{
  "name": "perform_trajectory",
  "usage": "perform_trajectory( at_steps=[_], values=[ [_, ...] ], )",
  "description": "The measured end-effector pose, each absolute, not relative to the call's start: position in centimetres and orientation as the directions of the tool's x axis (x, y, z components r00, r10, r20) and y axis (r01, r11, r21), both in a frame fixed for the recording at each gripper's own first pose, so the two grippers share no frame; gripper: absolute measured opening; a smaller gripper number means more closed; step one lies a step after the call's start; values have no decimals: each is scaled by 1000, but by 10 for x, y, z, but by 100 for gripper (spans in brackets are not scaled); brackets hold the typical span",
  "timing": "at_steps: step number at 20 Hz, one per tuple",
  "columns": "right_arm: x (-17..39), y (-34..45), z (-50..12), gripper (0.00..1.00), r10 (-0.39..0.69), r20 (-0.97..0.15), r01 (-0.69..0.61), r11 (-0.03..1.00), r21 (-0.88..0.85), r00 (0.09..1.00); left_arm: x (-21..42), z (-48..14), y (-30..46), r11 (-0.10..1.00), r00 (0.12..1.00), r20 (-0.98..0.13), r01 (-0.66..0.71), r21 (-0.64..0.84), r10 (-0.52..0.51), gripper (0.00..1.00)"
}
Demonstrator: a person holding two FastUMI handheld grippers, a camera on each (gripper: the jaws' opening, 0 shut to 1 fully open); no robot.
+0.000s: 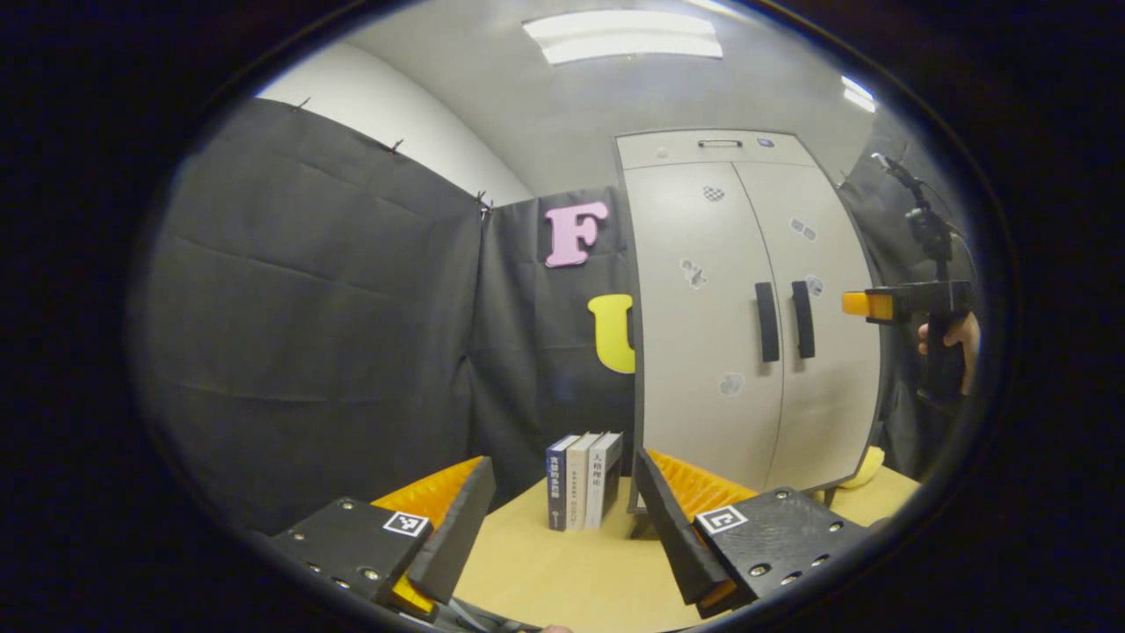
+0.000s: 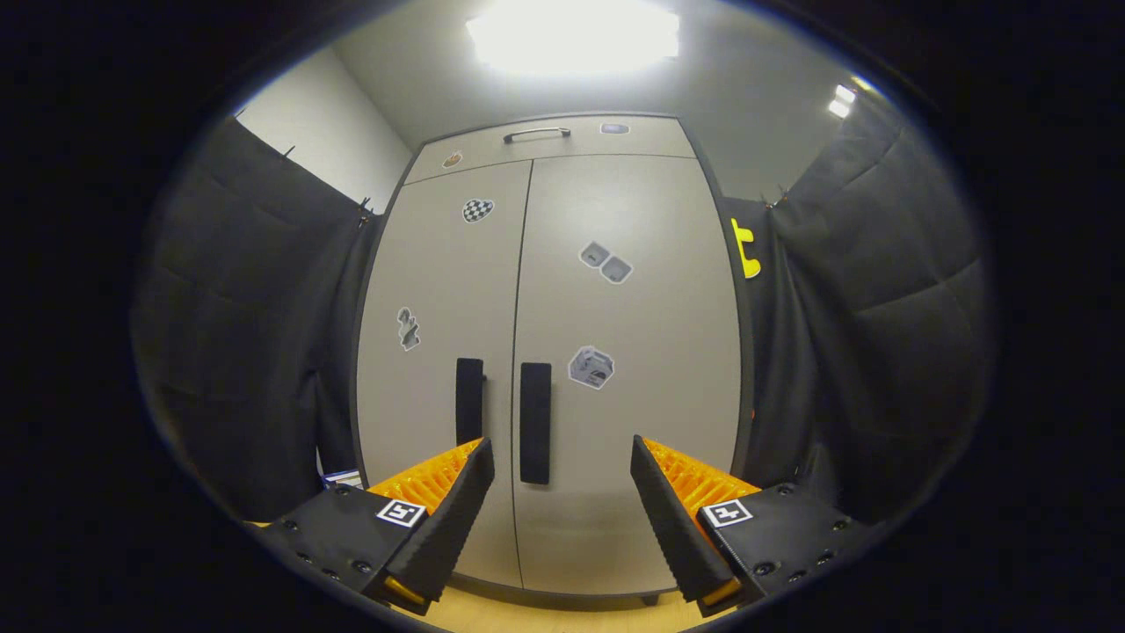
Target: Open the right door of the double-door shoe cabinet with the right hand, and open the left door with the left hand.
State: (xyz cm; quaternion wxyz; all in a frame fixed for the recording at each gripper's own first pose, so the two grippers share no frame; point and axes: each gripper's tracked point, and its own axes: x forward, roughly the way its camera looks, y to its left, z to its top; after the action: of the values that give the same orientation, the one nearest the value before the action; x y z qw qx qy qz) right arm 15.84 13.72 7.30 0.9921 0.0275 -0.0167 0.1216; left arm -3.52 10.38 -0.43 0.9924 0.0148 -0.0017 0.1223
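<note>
The pale grey double-door shoe cabinet (image 2: 562,290) stands upright on a wooden table, both doors shut. Two black vertical handles sit side by side at mid-height: the left door's handle (image 2: 469,400) and the right door's handle (image 2: 535,422). My right gripper (image 2: 562,457) is open, close in front of the doors, and the right handle lies between its fingers but farther off. In the left gripper view the cabinet (image 1: 747,316) stands to the right, and my left gripper (image 1: 562,470) is open over the table, well short of it. The right gripper (image 1: 866,304), held by a hand, hovers beside the right door.
Three books (image 1: 584,479) stand upright on the wooden table (image 1: 571,571) just left of the cabinet. A drawer with a metal handle (image 2: 536,134) tops the cabinet. Black cloth walls close in on both sides. A yellow object (image 1: 866,470) lies by the cabinet's right foot.
</note>
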Motion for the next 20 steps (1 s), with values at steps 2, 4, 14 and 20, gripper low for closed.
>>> perform_trajectory(
  at_steps=[2, 4, 14, 20],
  values=[
    [171, 146, 70, 98, 243, 25, -244, 968, 65, 970, -40, -5, 111, 966, 966, 4, -258, 27, 257, 94],
    [182, 154, 69, 98, 244, 18, -244, 967, 74, 970, -43, -8, 118, 962, 963, -3, -271, 25, 271, 94],
    [244, 180, 54, 97, 234, -64, -226, 967, 117, 970, -57, -23, 148, 941, 940, -48, -337, 21, 337, 95],
    [266, 194, 45, 80, 267, -124, -260, 963, 66, 956, -64, -28, 157, 933, 931, -70, -357, 32, 359, 94]
  ],
)
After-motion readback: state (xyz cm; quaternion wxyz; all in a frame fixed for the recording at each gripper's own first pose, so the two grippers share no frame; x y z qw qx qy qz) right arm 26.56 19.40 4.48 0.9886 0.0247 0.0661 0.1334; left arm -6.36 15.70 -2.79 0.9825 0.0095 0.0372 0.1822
